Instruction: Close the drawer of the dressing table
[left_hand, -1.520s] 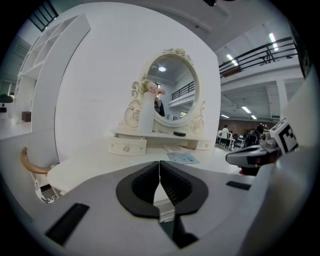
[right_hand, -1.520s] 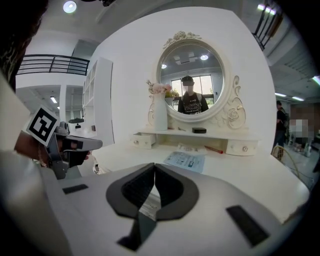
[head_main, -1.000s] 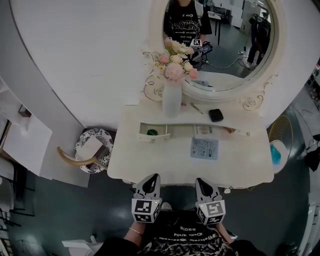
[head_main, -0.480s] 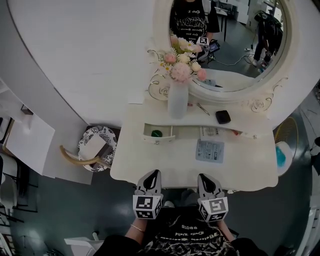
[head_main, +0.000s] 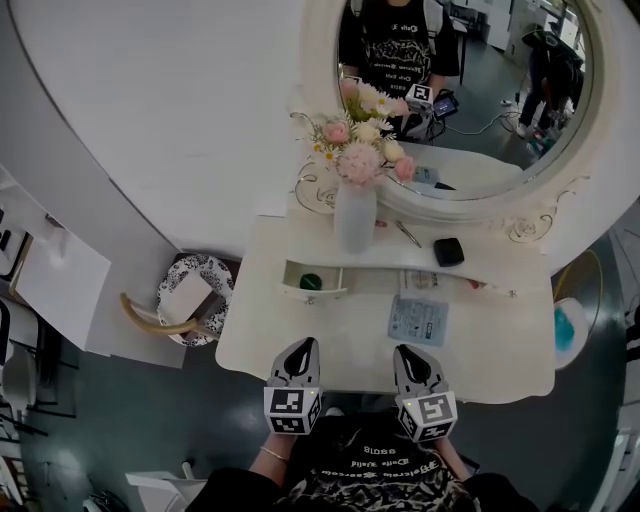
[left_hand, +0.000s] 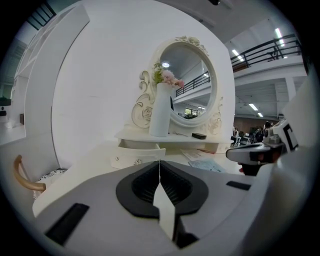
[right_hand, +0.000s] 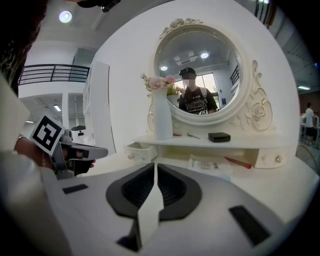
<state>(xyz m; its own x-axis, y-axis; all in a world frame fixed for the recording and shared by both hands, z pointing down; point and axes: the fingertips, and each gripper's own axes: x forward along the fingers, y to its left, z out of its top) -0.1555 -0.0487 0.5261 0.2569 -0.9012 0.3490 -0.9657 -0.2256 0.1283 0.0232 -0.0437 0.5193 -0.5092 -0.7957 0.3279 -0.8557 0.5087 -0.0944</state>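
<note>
The white dressing table (head_main: 300, 345) has a small drawer (head_main: 313, 283) on its left side, pulled out, with a green object (head_main: 311, 282) inside. That drawer shows ahead in the left gripper view (left_hand: 137, 150) and to the left in the right gripper view (right_hand: 139, 151). My left gripper (head_main: 303, 345) (left_hand: 159, 162) hovers at the table's front edge, jaws shut and empty, well short of the drawer. My right gripper (head_main: 408, 352) (right_hand: 156, 164) is beside it, also shut with nothing held.
A white vase of flowers (head_main: 355, 215) stands above the drawer, before the round mirror (head_main: 470, 90). A black box (head_main: 448, 251), a leaflet (head_main: 417, 320) and a red pen (right_hand: 241, 162) lie on the table. A patterned stool (head_main: 190, 300) sits at the left.
Both grippers have moved a little forward to the table's front edge, still side by side and shut. The drawer stays pulled out.
</note>
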